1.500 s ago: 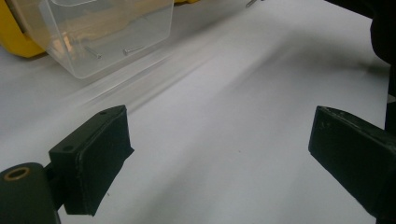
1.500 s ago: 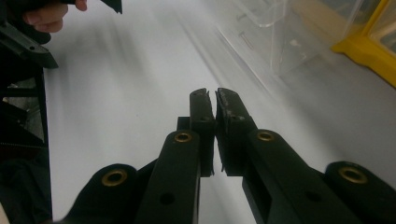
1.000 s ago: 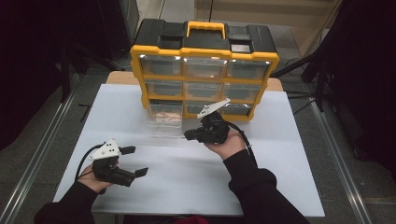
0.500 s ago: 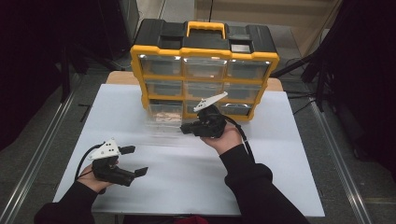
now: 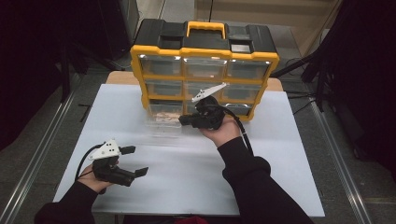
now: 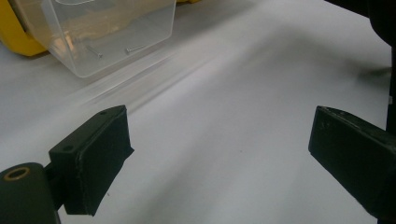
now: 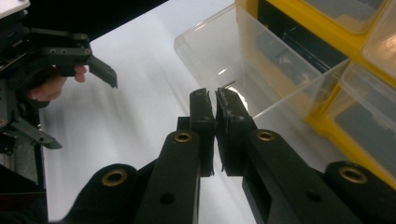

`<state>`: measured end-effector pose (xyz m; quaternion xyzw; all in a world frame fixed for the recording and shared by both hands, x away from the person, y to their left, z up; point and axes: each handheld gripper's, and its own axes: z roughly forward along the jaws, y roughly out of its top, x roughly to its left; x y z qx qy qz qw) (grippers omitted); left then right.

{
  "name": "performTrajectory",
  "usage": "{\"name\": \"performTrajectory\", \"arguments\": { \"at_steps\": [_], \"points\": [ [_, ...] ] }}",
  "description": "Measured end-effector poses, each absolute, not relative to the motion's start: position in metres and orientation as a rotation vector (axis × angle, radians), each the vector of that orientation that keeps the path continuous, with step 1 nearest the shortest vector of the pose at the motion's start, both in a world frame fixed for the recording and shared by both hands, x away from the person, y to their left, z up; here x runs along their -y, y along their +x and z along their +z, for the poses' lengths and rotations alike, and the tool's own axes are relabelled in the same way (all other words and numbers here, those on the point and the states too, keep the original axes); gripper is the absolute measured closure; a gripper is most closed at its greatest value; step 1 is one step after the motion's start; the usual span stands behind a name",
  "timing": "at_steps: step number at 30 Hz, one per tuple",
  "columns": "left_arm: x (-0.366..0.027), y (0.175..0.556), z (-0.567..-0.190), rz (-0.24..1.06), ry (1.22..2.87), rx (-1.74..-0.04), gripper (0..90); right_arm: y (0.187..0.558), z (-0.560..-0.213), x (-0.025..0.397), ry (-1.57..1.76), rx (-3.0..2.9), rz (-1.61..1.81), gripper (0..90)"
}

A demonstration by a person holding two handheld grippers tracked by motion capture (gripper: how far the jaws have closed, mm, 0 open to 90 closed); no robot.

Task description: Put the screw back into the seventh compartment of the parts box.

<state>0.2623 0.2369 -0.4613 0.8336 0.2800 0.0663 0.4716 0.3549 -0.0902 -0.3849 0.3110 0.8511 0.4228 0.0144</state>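
Note:
A clear plastic drawer (image 5: 161, 122) stands pulled out of the bottom left slot of a yellow and black organizer (image 5: 205, 51). In the left gripper view the drawer (image 6: 112, 32) holds a few small nails (image 6: 135, 48). My right gripper (image 5: 183, 120) hovers at the drawer's right side, jaws shut. In the right gripper view its tips (image 7: 215, 95) sit just before the drawer wall (image 7: 219, 51), with nothing clearly seen between them. My left gripper (image 5: 135, 160) rests low over the front left of the white table, wide open and empty (image 6: 219, 154).
The organizer's other clear drawers (image 5: 205, 67) are pushed in. The white table (image 5: 187, 182) reaches from the organizer to the front edge. Dark floor, rails and cables lie around it. The right gripper's cable (image 5: 243, 135) trails along the forearm.
My right gripper has moved forward and left, closer to the pulled-out drawer, with its jaws still shut. The left gripper has stayed in place, open.

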Motion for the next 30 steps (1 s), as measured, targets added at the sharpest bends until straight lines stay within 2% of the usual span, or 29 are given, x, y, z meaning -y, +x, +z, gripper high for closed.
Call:
{"name": "performTrajectory", "arguments": {
  "at_steps": [17,30],
  "points": [
    [-0.237,0.262,-0.461,0.160,2.037,-0.687,5.5,0.378,-0.378,0.070,1.002,-2.595,1.311,87.3],
    [-0.237,0.262,-0.461,0.159,2.035,-0.681,5.5,0.393,-0.387,0.060,1.067,-2.551,1.307,87.3]
  ]
}}
